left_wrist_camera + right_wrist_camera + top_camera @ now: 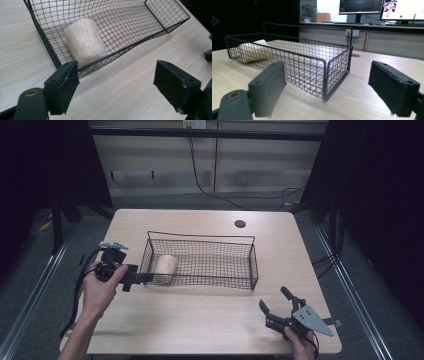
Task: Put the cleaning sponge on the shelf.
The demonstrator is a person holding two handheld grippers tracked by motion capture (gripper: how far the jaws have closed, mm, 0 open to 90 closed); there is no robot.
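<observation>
item: wire basket (250,265), black mesh, long, centre of the high view on a pale wood table (200,320). contents: one cream-coloured roll (165,266), lying on its side at the basket's left end, against the near wall; upper left of the left gripper view (85,42), left middle of the right gripper view (252,52).

item: left gripper (142,278), left middle of the high view, held in a hand (100,287). jaws spread wide, holding nothing. in its own view one jaw sits at the basket's near left corner, just outside the wire; touching or not, cannot tell.

item: right gripper (275,307), lower right of the high view, well apart from the basket, low near the table's front edge. jaws wide, nothing between them; its view looks at the basket's right end corner (325,75).

step in hand, as judged: approach to the roll or to the basket's left end; no grasp made yet.

next move, as judged: for the roll, lift the left gripper over the rim and come down with jaws astride it, clear of the mesh; for the basket, close on the wire wall.
</observation>
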